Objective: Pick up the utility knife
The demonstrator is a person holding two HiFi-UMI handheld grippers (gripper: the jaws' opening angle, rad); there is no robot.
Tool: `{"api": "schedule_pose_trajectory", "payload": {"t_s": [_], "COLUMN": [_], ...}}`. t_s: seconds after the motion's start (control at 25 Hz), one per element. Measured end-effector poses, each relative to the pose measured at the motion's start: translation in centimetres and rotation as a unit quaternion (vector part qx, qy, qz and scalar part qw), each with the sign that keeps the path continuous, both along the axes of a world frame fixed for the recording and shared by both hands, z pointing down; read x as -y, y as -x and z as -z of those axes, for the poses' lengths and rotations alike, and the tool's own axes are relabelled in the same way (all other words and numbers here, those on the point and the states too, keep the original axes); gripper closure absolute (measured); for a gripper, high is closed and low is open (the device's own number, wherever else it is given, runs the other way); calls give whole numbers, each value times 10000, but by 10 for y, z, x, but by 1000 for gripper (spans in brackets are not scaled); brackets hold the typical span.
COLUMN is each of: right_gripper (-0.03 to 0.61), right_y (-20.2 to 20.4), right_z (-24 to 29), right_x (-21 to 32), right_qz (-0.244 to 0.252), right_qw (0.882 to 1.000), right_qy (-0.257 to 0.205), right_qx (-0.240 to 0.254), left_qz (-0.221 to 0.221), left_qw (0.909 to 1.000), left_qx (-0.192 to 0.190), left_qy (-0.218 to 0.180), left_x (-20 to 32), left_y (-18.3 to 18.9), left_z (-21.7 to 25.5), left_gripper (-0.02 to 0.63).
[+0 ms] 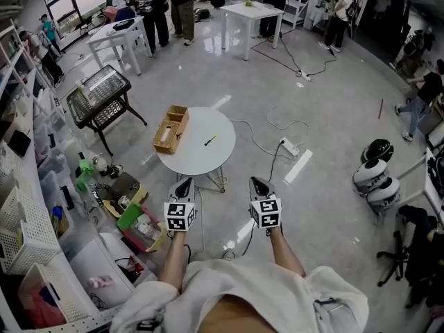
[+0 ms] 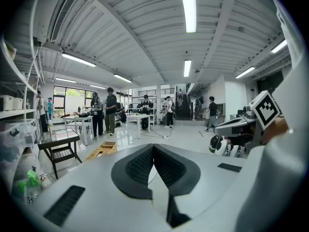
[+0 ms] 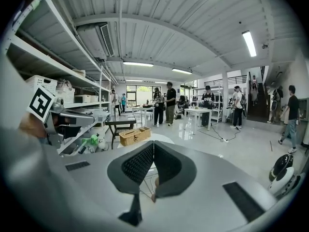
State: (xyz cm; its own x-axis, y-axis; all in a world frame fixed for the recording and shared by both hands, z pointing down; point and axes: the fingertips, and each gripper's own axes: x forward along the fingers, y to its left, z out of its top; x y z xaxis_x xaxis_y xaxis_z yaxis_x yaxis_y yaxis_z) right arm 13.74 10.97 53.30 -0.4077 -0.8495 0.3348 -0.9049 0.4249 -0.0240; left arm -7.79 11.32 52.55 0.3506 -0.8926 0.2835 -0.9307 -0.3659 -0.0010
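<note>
A small utility knife (image 1: 210, 141) with a yellow-green body lies near the middle of the round white table (image 1: 208, 159). My left gripper (image 1: 184, 186) hangs just short of the table's near edge, jaws shut and empty. My right gripper (image 1: 261, 184) is level with it, off the table's right side, also shut and empty. In the left gripper view the black pads (image 2: 140, 166) meet at their tips, and the right gripper (image 2: 237, 127) shows at the side. In the right gripper view the pads (image 3: 137, 166) touch too, with the table (image 3: 159, 138) beyond them. The knife is hidden in both gripper views.
A woven basket (image 1: 171, 128) sits on the table's left edge. A black mesh side table (image 1: 98, 94) stands further left, above shelves and clutter on the floor (image 1: 125, 210). A power strip (image 1: 289, 147) and cables lie to the right. People stand by white tables (image 1: 258, 11) at the back.
</note>
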Motion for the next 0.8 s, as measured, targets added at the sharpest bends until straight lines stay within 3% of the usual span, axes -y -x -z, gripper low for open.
{"api": "schedule_pose_trajectory", "payload": {"t_s": [0.44, 0.8], "right_gripper": [548, 546], "right_y": [-6, -13], "right_z": [-13, -25], "right_x": [12, 52], "right_qz": [180, 24], "right_qw": [9998, 9999], "right_qy": [92, 148], "right_qx": [-13, -20], "left_qz": [80, -40], "left_qw": [9999, 9999], "left_qx": [-44, -58], "left_qy": [83, 128], "left_x": [11, 59], "left_y": [-18, -22], "left_z": [-12, -24], "left_gripper": [592, 592]}}
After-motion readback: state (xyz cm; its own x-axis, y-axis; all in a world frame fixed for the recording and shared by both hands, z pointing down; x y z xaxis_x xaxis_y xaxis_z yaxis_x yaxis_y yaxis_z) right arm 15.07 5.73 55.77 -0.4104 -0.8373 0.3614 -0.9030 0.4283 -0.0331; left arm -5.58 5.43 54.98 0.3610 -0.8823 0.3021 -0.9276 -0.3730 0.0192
